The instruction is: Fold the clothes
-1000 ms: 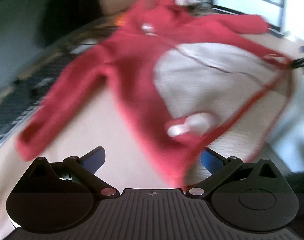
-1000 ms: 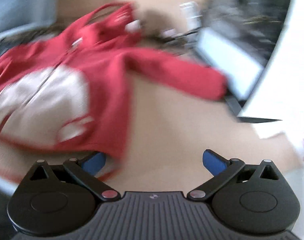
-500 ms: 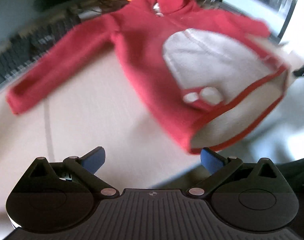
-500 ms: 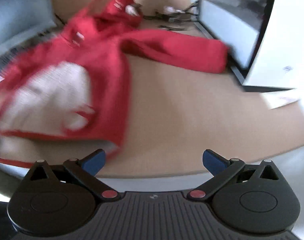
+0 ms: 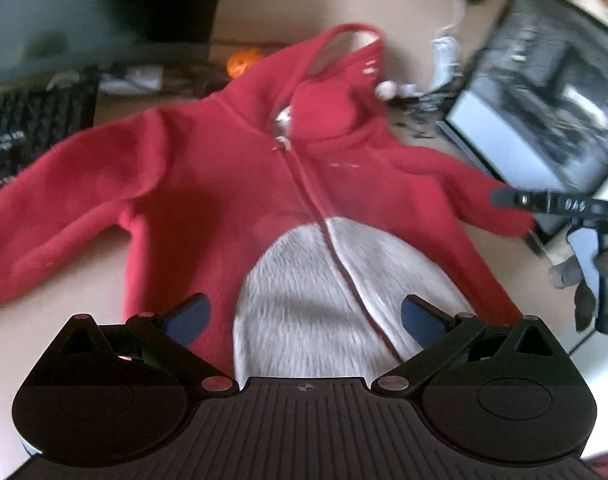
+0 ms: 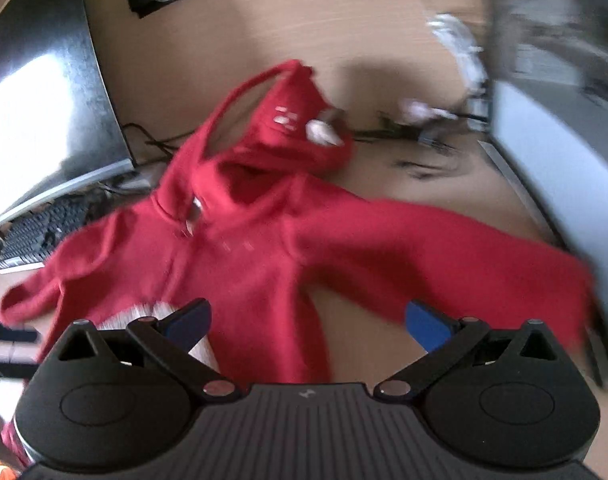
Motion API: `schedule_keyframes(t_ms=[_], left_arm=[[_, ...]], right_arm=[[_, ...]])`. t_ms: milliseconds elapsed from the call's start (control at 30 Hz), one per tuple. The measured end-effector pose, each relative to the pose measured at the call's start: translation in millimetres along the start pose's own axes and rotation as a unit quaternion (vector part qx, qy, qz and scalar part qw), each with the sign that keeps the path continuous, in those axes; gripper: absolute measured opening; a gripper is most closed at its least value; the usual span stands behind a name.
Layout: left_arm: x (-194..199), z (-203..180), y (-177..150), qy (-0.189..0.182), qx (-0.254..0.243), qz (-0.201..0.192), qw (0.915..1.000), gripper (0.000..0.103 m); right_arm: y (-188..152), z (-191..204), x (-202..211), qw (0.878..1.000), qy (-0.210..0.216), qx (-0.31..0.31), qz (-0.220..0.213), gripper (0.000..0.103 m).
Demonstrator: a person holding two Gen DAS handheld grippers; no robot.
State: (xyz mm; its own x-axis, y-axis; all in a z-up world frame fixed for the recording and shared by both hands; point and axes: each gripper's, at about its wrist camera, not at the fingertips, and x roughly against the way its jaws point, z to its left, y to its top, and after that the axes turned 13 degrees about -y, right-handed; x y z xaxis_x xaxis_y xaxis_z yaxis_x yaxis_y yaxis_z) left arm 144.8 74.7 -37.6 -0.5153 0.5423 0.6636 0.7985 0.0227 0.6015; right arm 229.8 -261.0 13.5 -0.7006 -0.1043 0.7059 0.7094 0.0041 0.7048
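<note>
A red hooded fleece jacket (image 5: 232,184) with a white belly panel (image 5: 315,304) lies face up and spread out on the wooden desk (image 5: 64,280), hood at the far end and sleeves out to both sides. My left gripper (image 5: 302,318) is open and empty, above the white panel near the hem. My right gripper (image 6: 305,320) is open and empty, over the jacket's right side, where the right sleeve (image 6: 443,256) joins the body. The right gripper also shows at the edge of the left wrist view (image 5: 551,202). The hem is hidden under both grippers.
A keyboard (image 5: 20,132) lies at the far left. A dark monitor (image 6: 40,92) stands behind the left sleeve. A laptop or screen (image 5: 543,112) stands at the right, near the right cuff. Cables (image 6: 415,136) and a white object lie beyond the hood.
Both grippers have moved forward and up over the jacket, which now fills the lower views. The jacket lies as before. Both grippers stay open.
</note>
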Motion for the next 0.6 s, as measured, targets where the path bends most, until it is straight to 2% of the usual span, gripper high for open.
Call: schedule_keyframes(t_ms=[133, 267, 367, 433, 500, 600], left_arm=[[-30.9, 12.1, 13.7, 0.046, 0.047, -0.007, 0.9978, 0.103], [-43.4, 30.5, 15.7, 0.07, 0.102, 0.001, 0.9923, 0.103], [-42.1, 32.2, 9.9, 0.067, 0.098, -0.004, 0.9929, 0.103], [-40.7, 30.4, 3.8, 0.066, 0.085, -0.005, 0.9941, 0.103], [-39.3, 27.4, -2.0, 0.067, 0.072, -0.001, 0.9952, 0.103], [-34.7, 21.0, -11.3, 0.062, 0.038, 0.025, 0.997, 0.103]], right_arm=[[32.2, 29.6, -57.2, 0.998, 0.061, 0.009, 0.015, 0.103], [28.9, 50.7, -95.8, 0.993, 0.101, 0.003, 0.056, 0.103], [26.0, 66.3, -124.5, 0.988, 0.131, -0.001, 0.087, 0.103], [16.9, 64.8, -122.3, 0.989, 0.126, -0.036, 0.065, 0.103], [10.4, 61.7, -118.5, 0.987, 0.129, -0.072, 0.061, 0.103], [0.2, 62.7, -109.5, 0.987, 0.123, -0.086, 0.062, 0.103]])
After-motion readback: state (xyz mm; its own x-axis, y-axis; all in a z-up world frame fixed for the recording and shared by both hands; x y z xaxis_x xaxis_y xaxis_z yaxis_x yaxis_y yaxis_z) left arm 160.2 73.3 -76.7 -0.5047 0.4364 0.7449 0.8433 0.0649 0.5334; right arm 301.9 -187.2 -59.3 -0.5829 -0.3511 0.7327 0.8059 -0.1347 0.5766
